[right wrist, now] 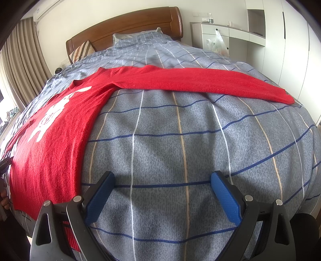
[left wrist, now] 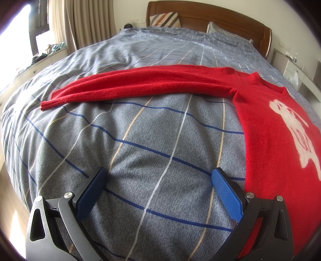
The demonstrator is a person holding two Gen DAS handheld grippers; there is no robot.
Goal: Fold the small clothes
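A red knit sweater (left wrist: 268,128) with a white animal figure lies flat, front up, on the grey checked bedspread (left wrist: 140,140). In the left wrist view its left sleeve (left wrist: 140,84) stretches straight out to the left. In the right wrist view the same sweater (right wrist: 50,140) fills the left side and its other sleeve (right wrist: 200,80) reaches out to the right. My left gripper (left wrist: 158,176) hovers open over bare bedspread, just left of the sweater's hem. My right gripper (right wrist: 162,180) is open too, over bedspread (right wrist: 180,150) just right of the hem. Neither holds anything.
A wooden headboard (left wrist: 210,18) and pillows (left wrist: 164,19) stand at the far end of the bed. Curtains (left wrist: 84,20) and a window sill with clutter are on the left. White cabinets (right wrist: 230,34) with a plastic bag (right wrist: 218,44) line the right. A hand (right wrist: 4,198) shows at the left edge.
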